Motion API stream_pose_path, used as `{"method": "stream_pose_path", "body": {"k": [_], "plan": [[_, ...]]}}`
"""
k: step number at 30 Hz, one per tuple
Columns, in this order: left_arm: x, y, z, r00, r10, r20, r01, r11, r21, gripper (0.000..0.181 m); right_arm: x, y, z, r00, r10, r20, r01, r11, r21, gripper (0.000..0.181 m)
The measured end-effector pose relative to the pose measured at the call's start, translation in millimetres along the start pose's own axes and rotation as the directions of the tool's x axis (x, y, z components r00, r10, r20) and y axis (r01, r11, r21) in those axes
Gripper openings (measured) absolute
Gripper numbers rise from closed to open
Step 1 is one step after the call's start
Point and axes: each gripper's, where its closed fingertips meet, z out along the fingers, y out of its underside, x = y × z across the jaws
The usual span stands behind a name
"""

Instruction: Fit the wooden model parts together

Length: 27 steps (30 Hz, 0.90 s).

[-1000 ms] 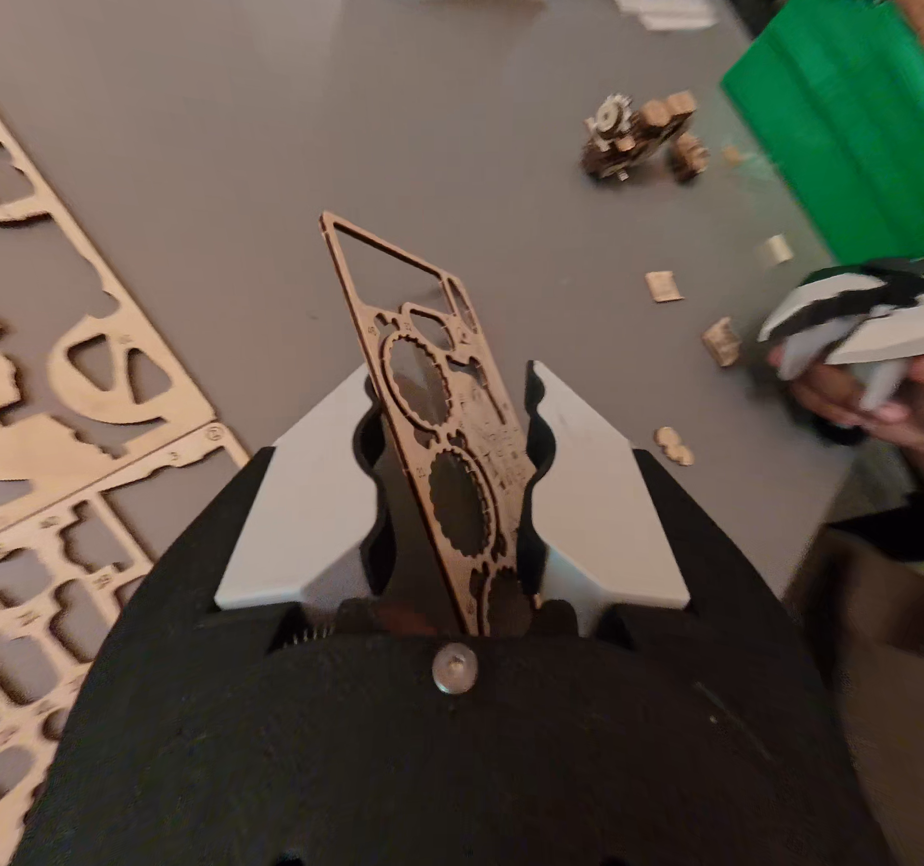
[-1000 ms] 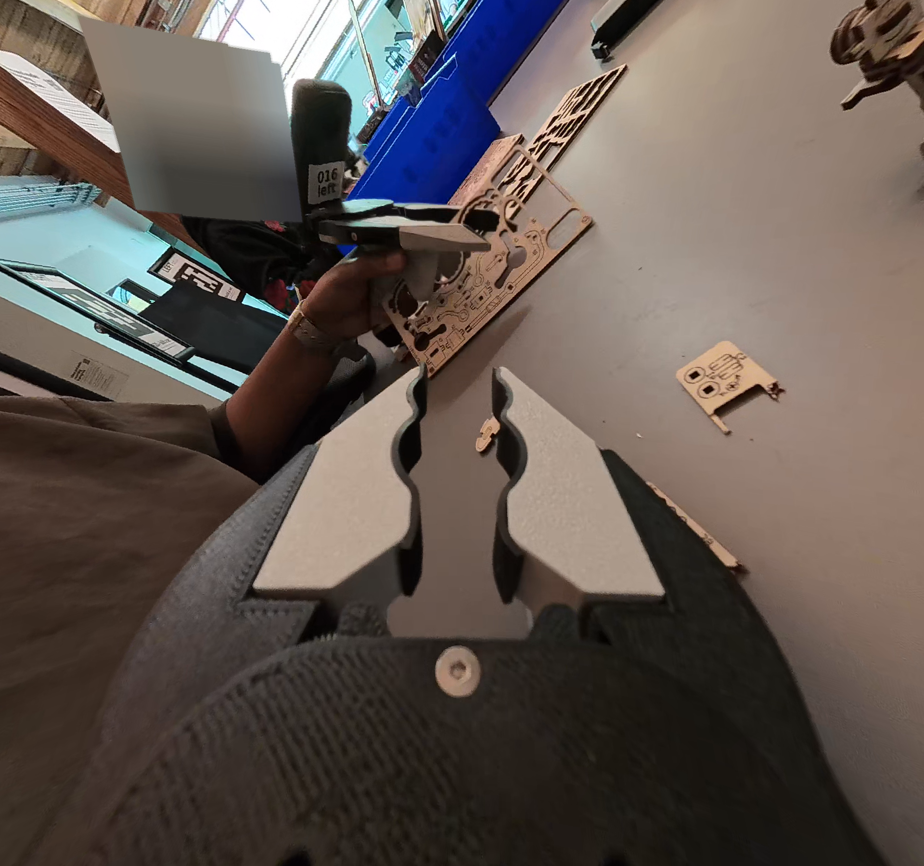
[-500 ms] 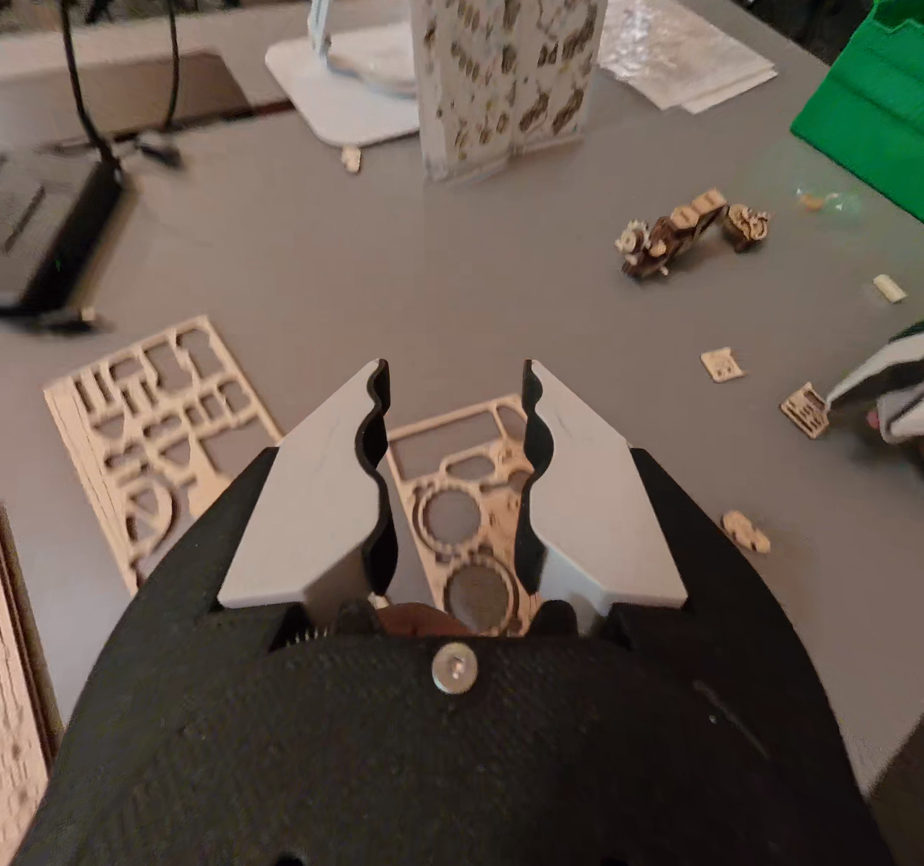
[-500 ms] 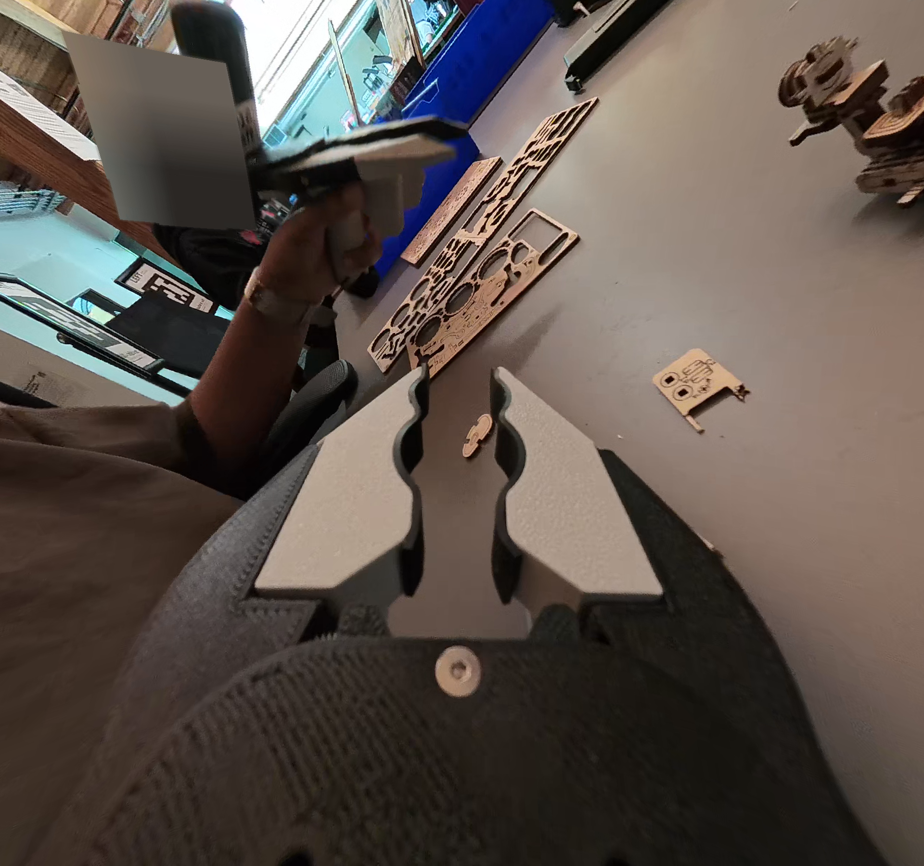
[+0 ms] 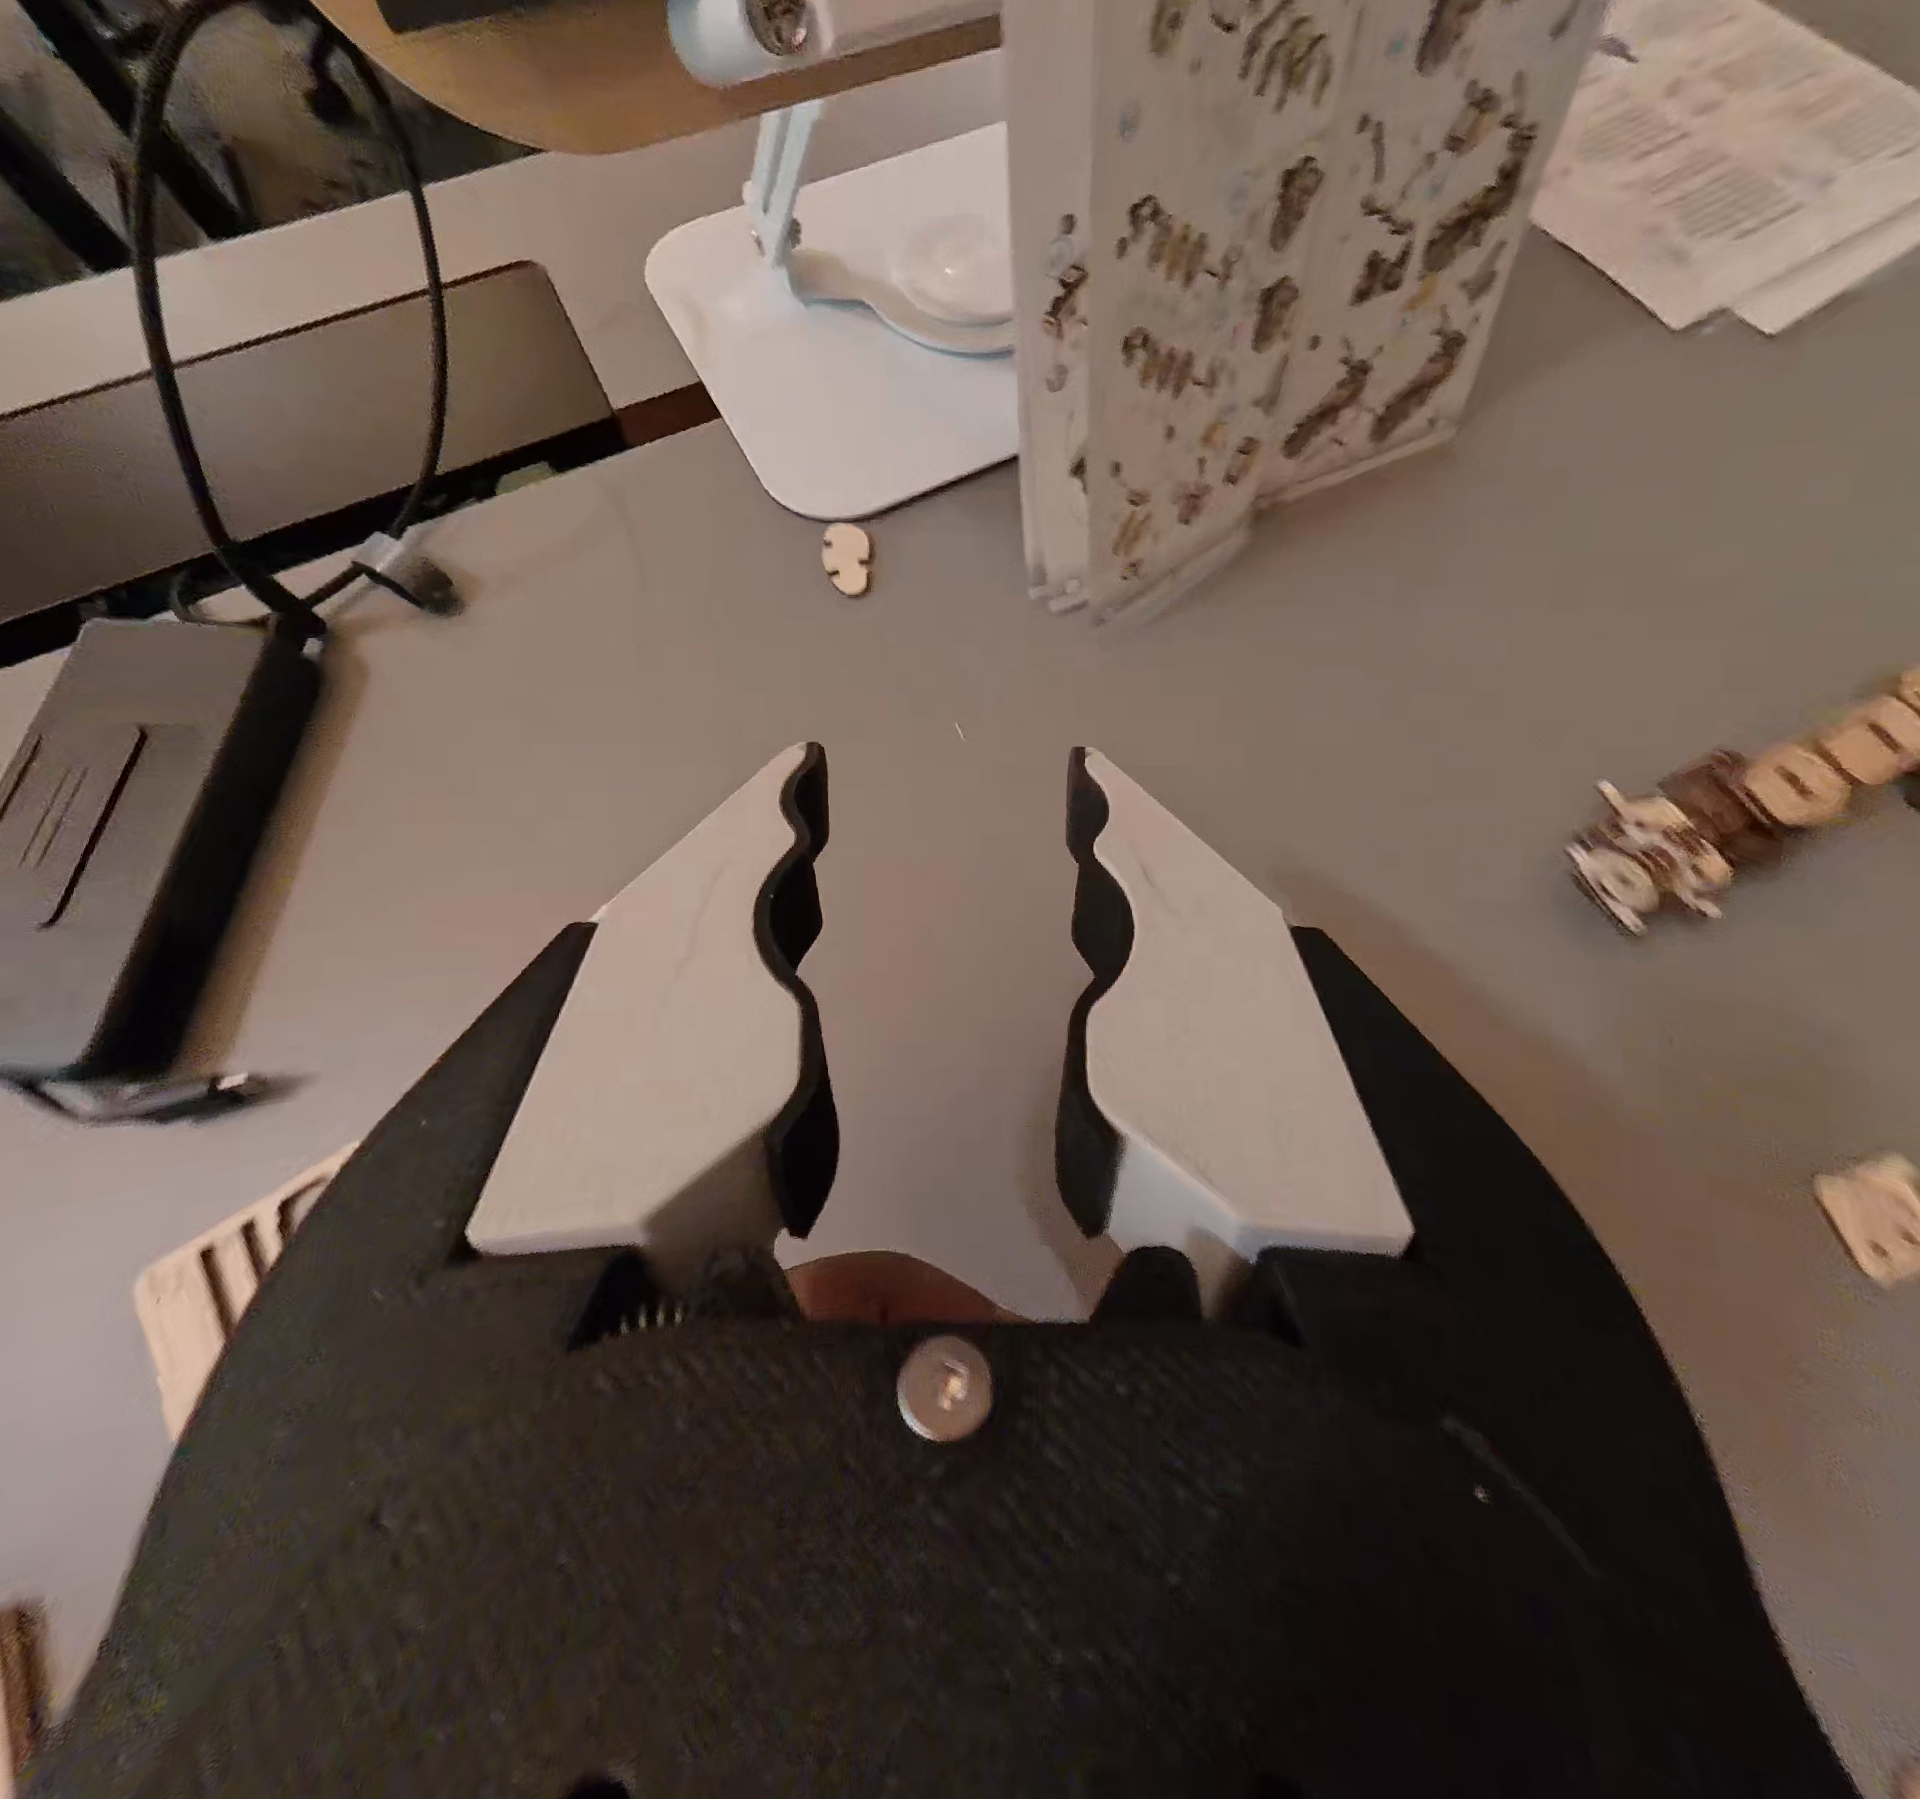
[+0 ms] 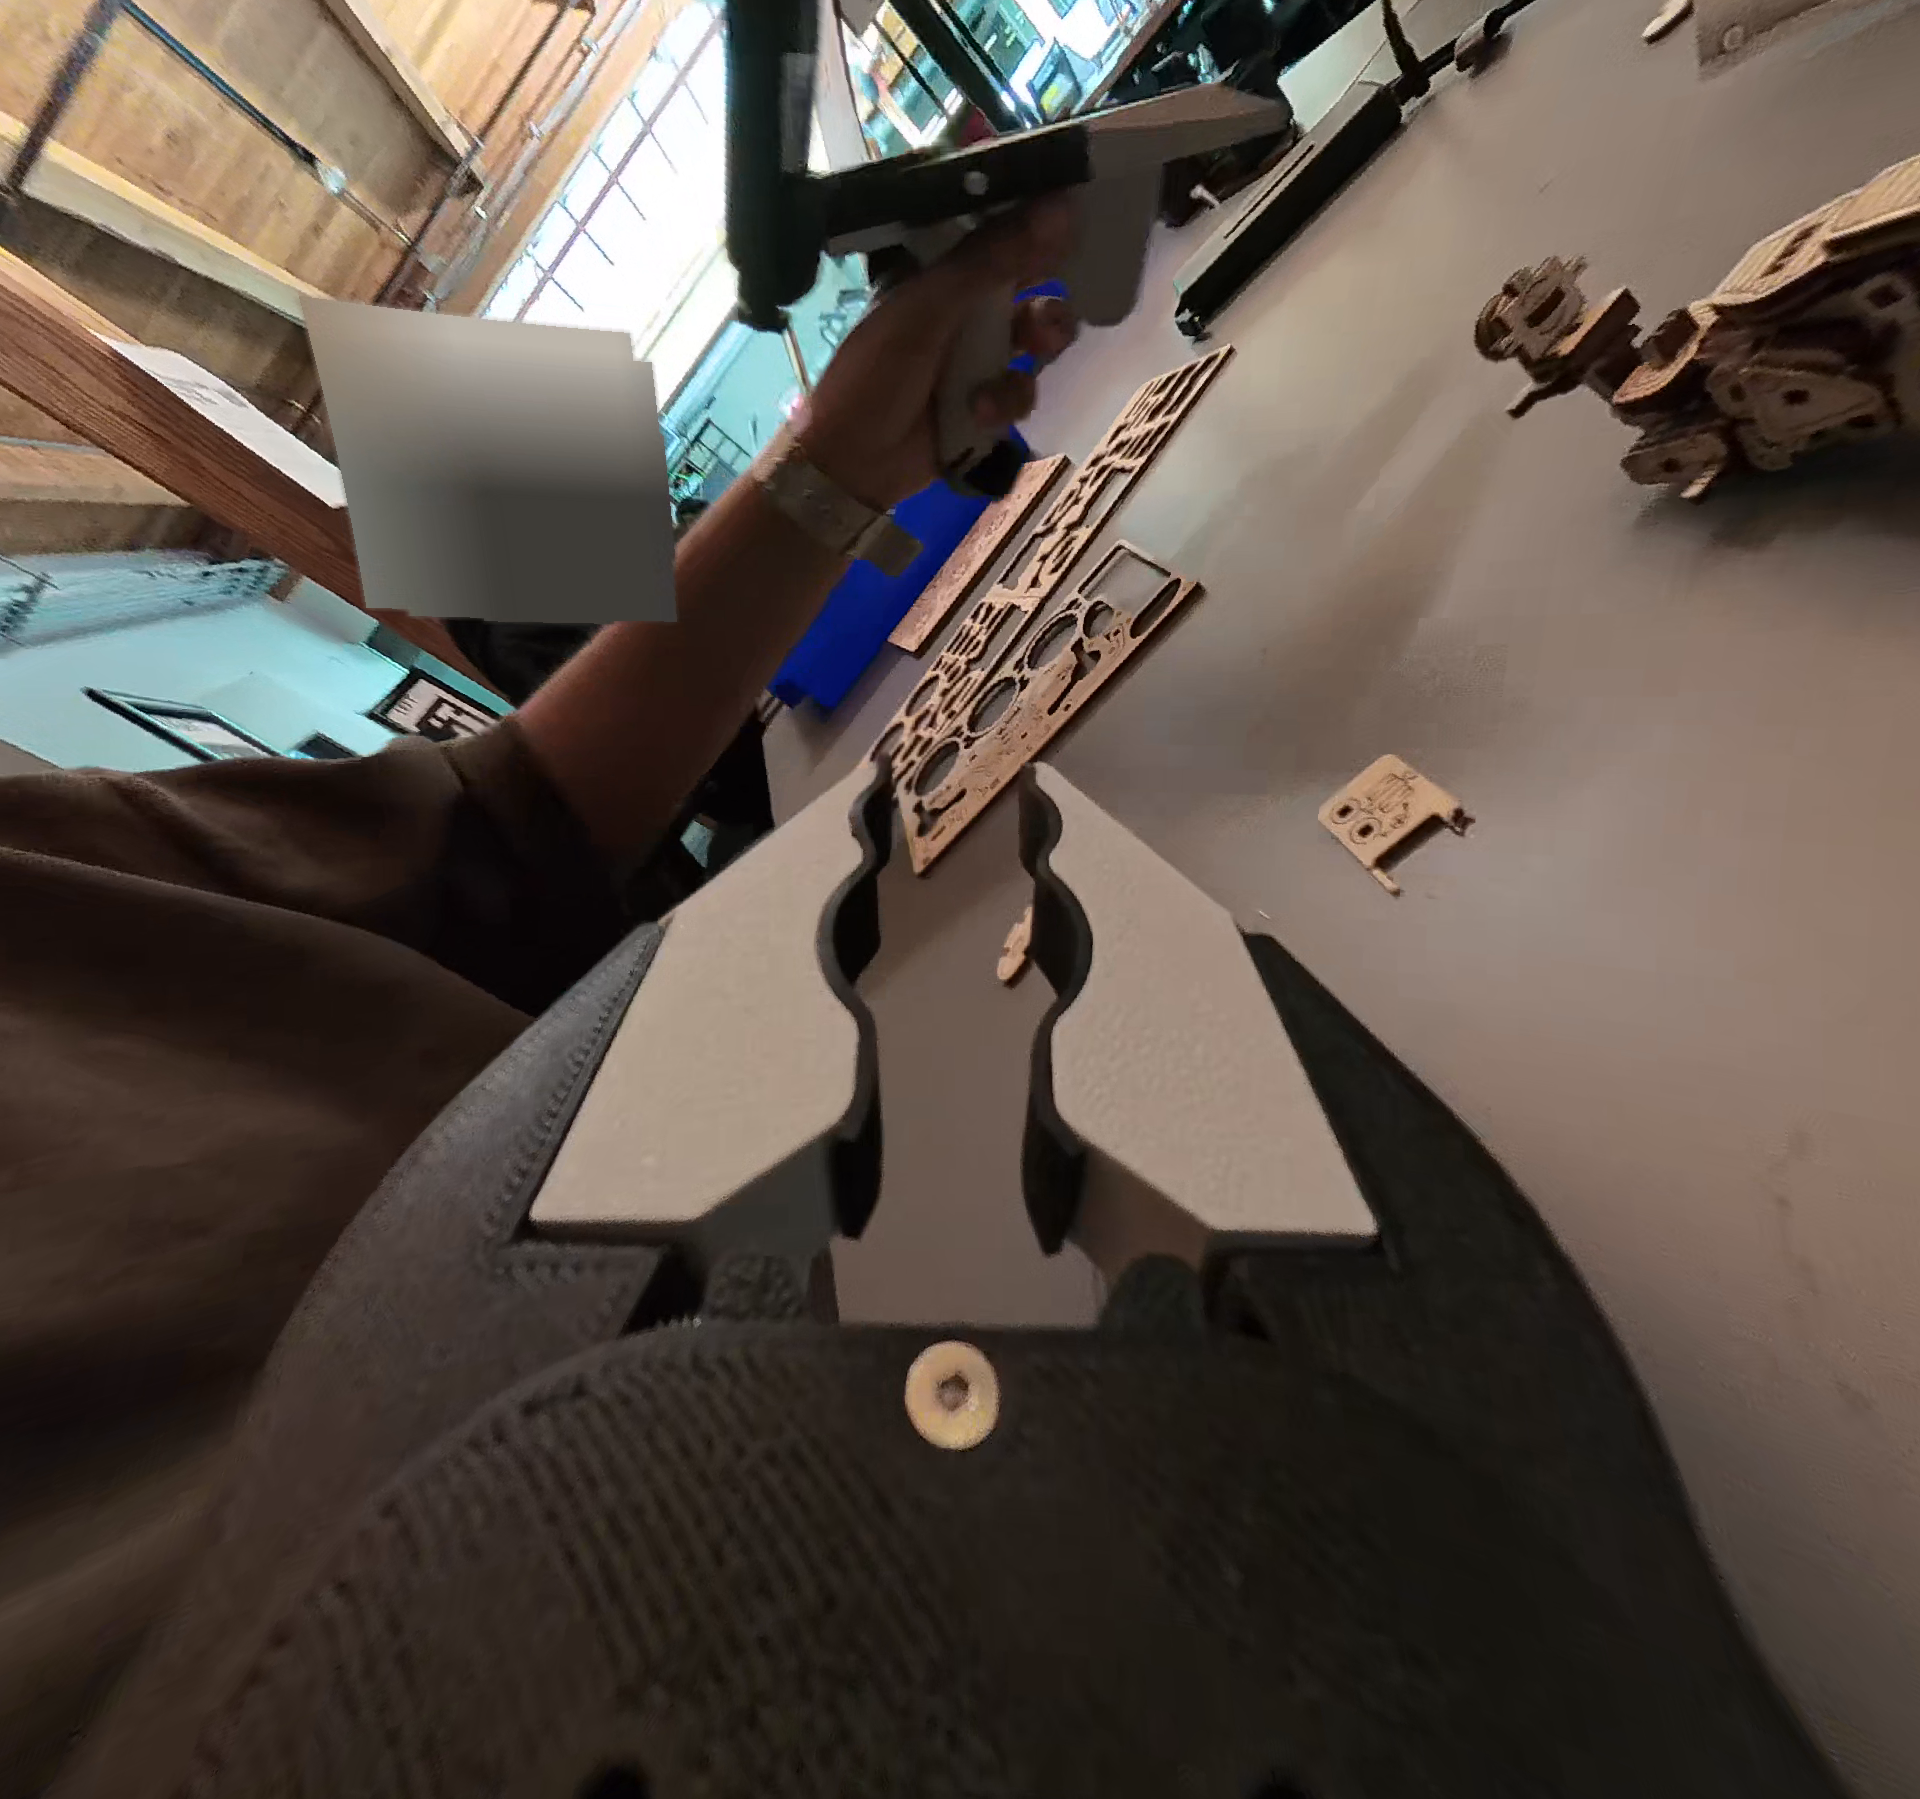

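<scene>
Left wrist view: the left gripper [image 5: 945, 762] gapes empty at centre; the part-built wooden model [image 5: 1704, 830] lies at right edge.

Right wrist view: the right gripper [image 6: 956, 793] also spread, empty — the punched wooden sheet [image 6: 1039, 700] lies flat just beyond its tips, mid-frame.

Right hand-held gripper [image 6: 954, 804]: jaws parted, nothing held, low over the grey surface [image 6: 1558, 1022]. Small wooden piece [image 6: 1015, 946] seen between the fingers. Punched wooden sheet [image 6: 1049, 700] lies beyond; flat tab piece [image 6: 1387, 812] to the right. Left hand-held gripper [image 6: 1195, 134] raised, empty.
</scene>
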Motion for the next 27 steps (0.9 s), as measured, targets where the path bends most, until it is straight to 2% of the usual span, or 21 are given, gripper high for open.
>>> {"method": "stream_pose_path", "body": {"k": [2,6,9,13,15,17,19,21,22,27], "plan": [[-7.9,-4.1,24.4,0.999,-0.009,0.035,0.008,1.0,0.029,0.036,-2.8,-8.5,-4.4,0.999,-0.045,-0.014,0.046,0.998,0.045,0.02],[-18.7,-7.0,72.5,0.997,0.004,0.076,-0.003,1.0,-0.004,0.039,2.0,-17.5,-12.0,0.973,-0.199,-0.117,0.205,0.978,0.046,0.02],[-25.5,-12.6,94.6,0.996,-0.007,0.084,0.01,0.999,-0.036,0.044,1.6,-28.1,-17.9,0.982,-0.16,-0.096,0.171,0.979,0.113,0.018],[-23.3,-11.1,118.5,0.997,-0.08,0.016,0.081,0.993,-0.09,0.053,7.1,-40.9,-26.2,0.996,-0.066,-0.052,0.074,0.979,0.189,0.015],[-27.6,-6.4,128.1,0.997,-0.07,0.044,0.075,0.99,-0.121,0.05,11.7,-44.7,-28.1,0.995,-0.075,-0.072,0.088,0.977,0.195,0.016],[-29.9,-1.1,134.8,0.997,-0.04,0.065,0.049,0.988,-0.144,0.046,15.3,-45.8,-28.1,0.99,-0.098,-0.097,0.114,0.976,0.186,0.015],[-29.7,2.5,138.4,0.997,-0.033,0.072,0.044,0.987,-0.153,0.033,17.5,-44.2,-26.2,0.989,-0.103,-0.104,0.119,0.978,0.169,0.015],[-30.9,0.1,137.1,0.995,-0.038,0.091,0.051,0.989,-0.139,0.007,17.0,-42.8,-24.9,0.992,-0.088,-0.091,0.102,0.981,0.166,0.015],[-29.9,0.5,136.3,0.995,-0.03,0.092,0.043,0.99,-0.137,0.0,16.2,-42.5,-25.0,0.993,-0.082,-0.084,0.096,0.981,0.169,0.016],[-16.5,5.6,117.0,0.998,-0.028,0.05,0.034,0.992,-0.12,0.0,15.0,-41.4,-28.1,0.986,-0.122,-0.117,0.14,0.977,0.159,0.016]]}}
